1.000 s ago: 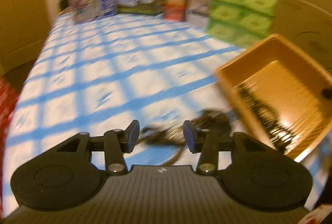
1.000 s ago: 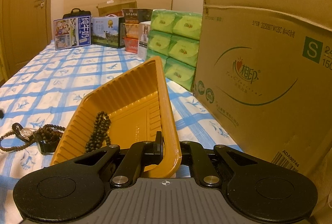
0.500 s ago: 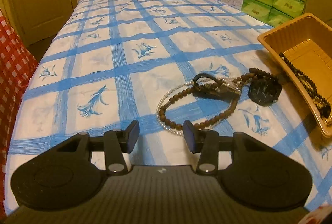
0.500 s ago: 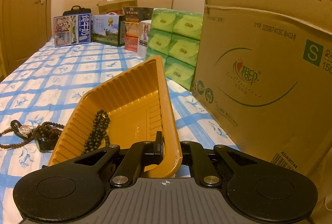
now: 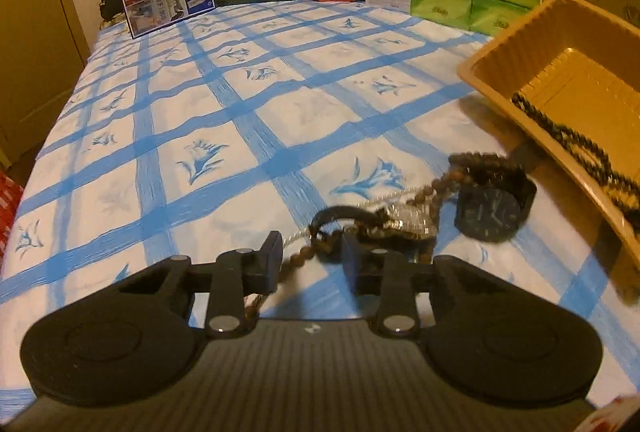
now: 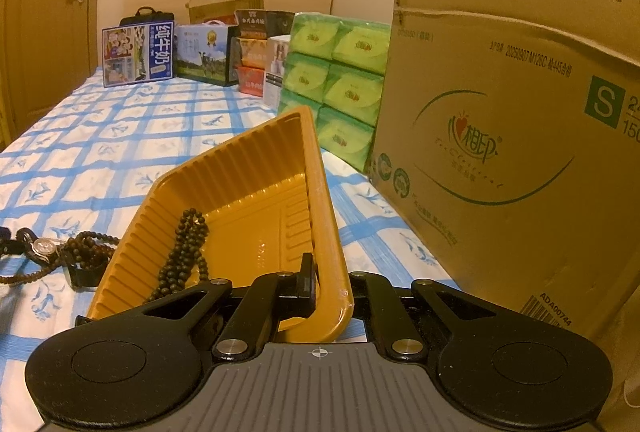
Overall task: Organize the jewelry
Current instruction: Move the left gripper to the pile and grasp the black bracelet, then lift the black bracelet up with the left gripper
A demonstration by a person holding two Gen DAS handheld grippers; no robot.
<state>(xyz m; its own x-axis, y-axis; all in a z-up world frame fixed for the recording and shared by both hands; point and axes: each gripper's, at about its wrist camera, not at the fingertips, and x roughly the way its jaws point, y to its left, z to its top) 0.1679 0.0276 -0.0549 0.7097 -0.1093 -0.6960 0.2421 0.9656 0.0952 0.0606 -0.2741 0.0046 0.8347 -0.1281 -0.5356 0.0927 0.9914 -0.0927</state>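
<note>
On the bed [image 5: 224,103], with its blue-checked sheet, the left claw [image 5: 310,260] hangs low over a tangle of jewelry; its jaws have just been closing, and a strand of the brown bead necklace [image 5: 434,187] lies in the gap, though the pads do not yet press it. Tangled in the beads is a silver-faced watch [image 5: 412,218], and just right of it a black watch [image 5: 494,211]. Further right, the right claw [image 6: 332,286] is clamped on the near rim of the orange tray [image 6: 324,191], tilted up, with a dark bead strand [image 6: 184,252] inside.
</note>
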